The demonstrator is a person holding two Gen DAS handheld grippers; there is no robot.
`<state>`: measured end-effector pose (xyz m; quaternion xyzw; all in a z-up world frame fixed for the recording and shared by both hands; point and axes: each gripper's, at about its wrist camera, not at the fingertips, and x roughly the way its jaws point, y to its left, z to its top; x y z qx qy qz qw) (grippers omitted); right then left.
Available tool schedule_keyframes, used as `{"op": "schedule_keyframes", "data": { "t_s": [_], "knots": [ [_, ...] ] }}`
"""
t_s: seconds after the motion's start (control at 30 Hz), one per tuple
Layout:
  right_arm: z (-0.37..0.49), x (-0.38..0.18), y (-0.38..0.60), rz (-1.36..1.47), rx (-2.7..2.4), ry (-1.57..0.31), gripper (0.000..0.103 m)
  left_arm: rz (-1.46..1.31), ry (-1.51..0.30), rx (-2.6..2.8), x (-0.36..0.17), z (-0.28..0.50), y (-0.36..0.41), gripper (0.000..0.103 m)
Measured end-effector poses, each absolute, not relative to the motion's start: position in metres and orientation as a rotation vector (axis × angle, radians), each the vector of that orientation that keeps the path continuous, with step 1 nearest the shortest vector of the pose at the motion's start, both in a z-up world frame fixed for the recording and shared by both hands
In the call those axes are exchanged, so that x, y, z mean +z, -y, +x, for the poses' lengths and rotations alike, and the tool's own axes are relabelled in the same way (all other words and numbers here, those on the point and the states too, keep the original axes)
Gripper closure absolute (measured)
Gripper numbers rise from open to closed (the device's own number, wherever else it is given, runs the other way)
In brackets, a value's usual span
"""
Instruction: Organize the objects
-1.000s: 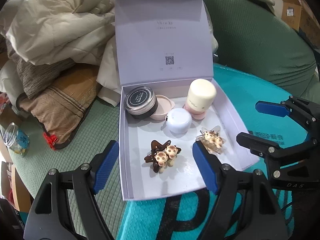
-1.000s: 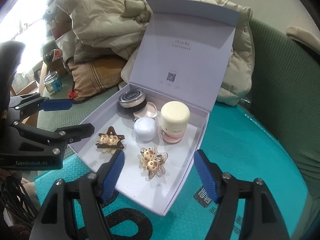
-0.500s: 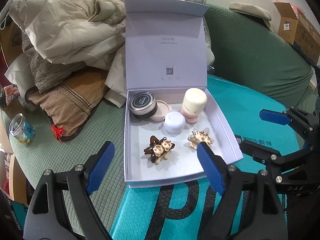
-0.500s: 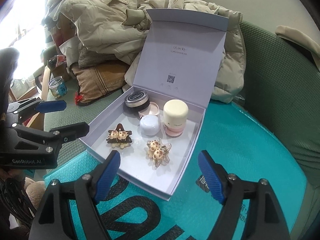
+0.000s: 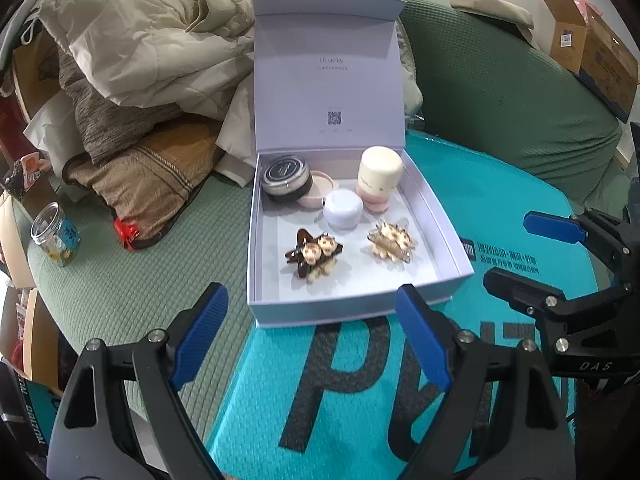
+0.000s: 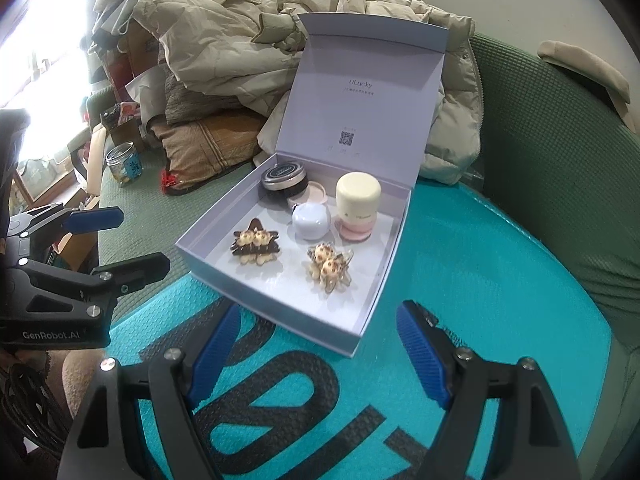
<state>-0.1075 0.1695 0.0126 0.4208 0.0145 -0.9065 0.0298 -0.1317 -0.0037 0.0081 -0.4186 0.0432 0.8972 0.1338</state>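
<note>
Teal mat (image 5: 492, 200), printed with big dark letters, is carrying the pale lilac gift box (image 6: 376, 300) at its far left. The raised lid (image 6: 360, 96) is reading "ULucky" above a QR code. Two star hair clips (image 5: 314, 254) are lying inside, nearer than the jars (image 5: 286, 176). The left hand-held gripper (image 5: 316, 336), marked "GenRobot.AI", and the right hand-held gripper (image 6: 316, 344), marked "DAS", are both gaping empty, having just widened.
</note>
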Motion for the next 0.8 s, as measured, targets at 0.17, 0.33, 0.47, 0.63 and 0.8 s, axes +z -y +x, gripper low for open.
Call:
{"op": "schedule_keyframes", "data": {
  "t_s": [0.17,0.33,0.47,0.63,0.8],
  "knots": [
    [-0.088,0.015,-0.161,1.324,-2.798,-0.053,0.022,-1.228,-0.122,2.601,0.011,-0.113,0.009,0.018],
    [-0.069,0.019,-0.155,1.319,-2.797,-0.052,0.022,-1.252,-0.112,2.624,0.016,-0.095,0.018,0.018],
    [-0.055,0.024,-0.151,1.309,-2.812,-0.047,0.022,-1.256,-0.108,2.626,0.020,-0.079,0.022,0.018],
    [-0.036,0.032,-0.151,1.304,-2.827,-0.021,0.022,-1.278,-0.147,2.643,0.027,-0.059,0.020,0.018],
    [-0.014,0.040,-0.152,1.296,-2.860,-0.022,0.022,-1.251,-0.161,2.641,0.038,-0.037,0.017,0.018]
  ]
}}
